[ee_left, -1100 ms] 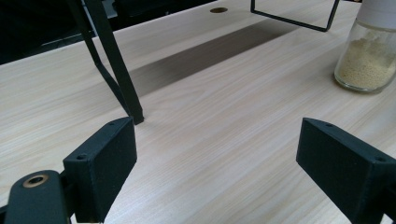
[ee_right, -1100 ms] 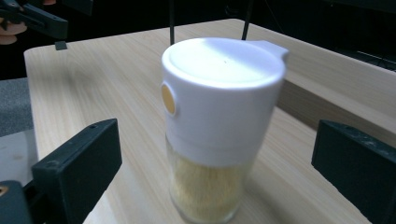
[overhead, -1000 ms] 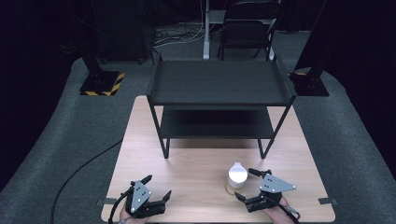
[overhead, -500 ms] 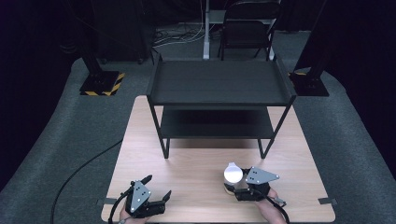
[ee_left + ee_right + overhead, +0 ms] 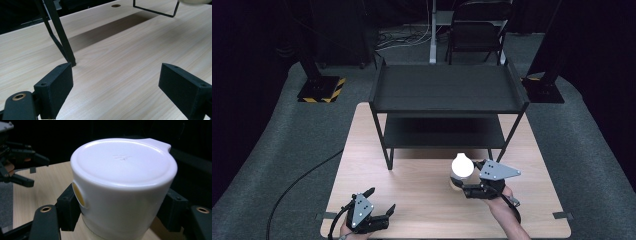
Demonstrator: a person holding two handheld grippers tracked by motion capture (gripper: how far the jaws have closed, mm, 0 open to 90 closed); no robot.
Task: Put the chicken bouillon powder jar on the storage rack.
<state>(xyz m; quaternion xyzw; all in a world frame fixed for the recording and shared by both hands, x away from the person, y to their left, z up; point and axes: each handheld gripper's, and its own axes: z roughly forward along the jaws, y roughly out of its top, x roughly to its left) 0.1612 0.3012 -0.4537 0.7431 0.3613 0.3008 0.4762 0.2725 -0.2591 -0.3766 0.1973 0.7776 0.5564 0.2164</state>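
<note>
I'm seeing the right tool (image 5: 460, 186) gripping a white lidded container (image 5: 462, 166), jaws pressing on its sides below the lid; they've just been closing onto it. The container is sitting upright in the grip over the front right part of the table (image 5: 422, 200), just ahead of the black two-tier shelf (image 5: 447, 90). In the right gripper view the container (image 5: 123, 187) is showing a flat white lid with a small tab and a yellowish mark on its side. The lid is hiding the contents, so I can't tell what's inside. Its base is cut off, so I can't tell whether it's touching the table. Both shelf tiers are looking bare. The left tool (image 5: 379, 212) is resting near the table's front left edge, jaws wide with nothing between them.
</note>
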